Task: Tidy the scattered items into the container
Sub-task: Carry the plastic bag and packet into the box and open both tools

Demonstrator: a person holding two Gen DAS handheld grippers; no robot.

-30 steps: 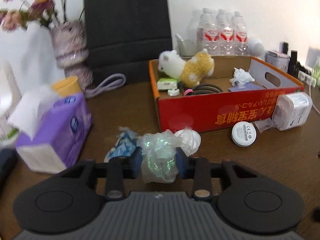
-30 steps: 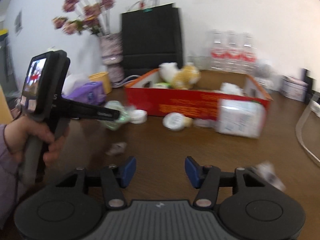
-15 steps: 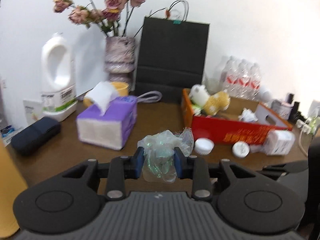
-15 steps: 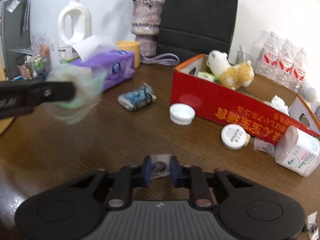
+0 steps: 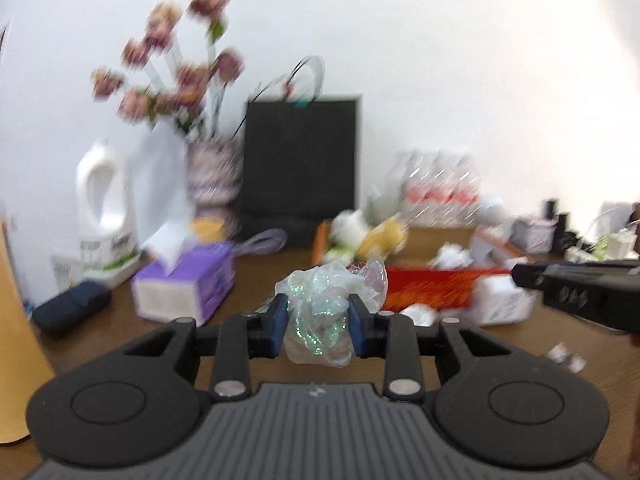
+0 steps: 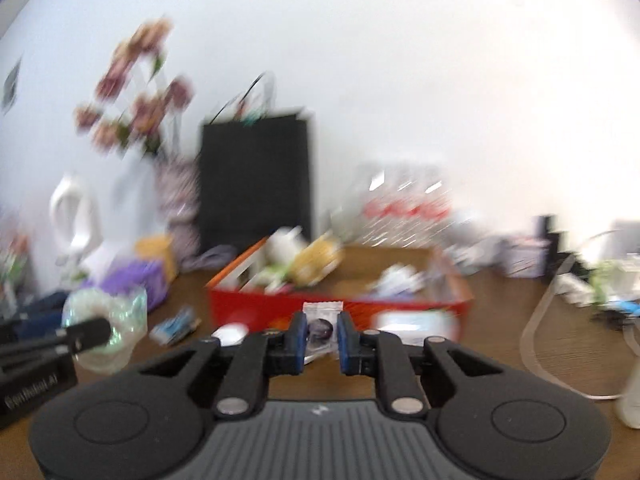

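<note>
Brown wooden table [image 5: 100, 336] against white wall [image 5: 440, 60]

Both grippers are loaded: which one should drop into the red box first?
Probably right. The right gripper, closing on the small packet, faces the red box just ahead; the left gripper with its crumpled wrap looks farther off.

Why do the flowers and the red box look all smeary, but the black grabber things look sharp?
In the left wrist view the flowers and red box are streaked by motion blur, while the left gripper and its crinkly plastic wrap stay crisp, since the camera rides with them. In the right wrist view the background smears too, the right gripper stays sharp, and the fisheye lens darkens the corners.
</note>
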